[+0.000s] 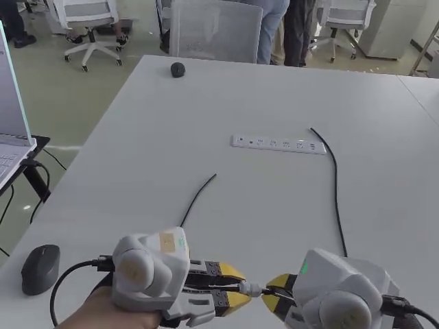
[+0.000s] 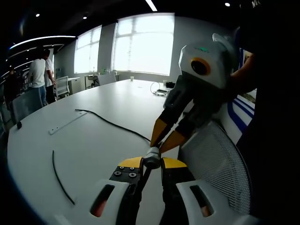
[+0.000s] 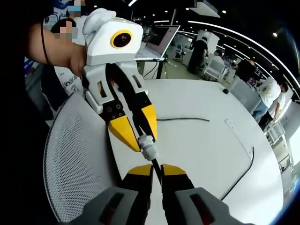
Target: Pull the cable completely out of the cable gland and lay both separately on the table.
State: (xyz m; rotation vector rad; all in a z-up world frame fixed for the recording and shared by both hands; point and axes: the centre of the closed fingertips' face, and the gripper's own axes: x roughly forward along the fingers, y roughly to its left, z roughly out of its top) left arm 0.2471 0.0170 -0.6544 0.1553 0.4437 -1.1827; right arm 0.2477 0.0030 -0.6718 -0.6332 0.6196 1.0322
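Low over the table's near edge, a small pale cable gland sits between the two grippers. My left gripper is shut on the gland, its yellow tips on either side of it. Facing it tip to tip, my right gripper is shut on the thin black cable just where it leaves the gland. In the left gripper view the right gripper comes in from above. The left gripper reaches down from the upper left in the right gripper view.
On the white table lie a short black cable, a long black cable, a white power strip, a mouse and a small dark object. A laptop stands left. Chairs and people are beyond the far edge.
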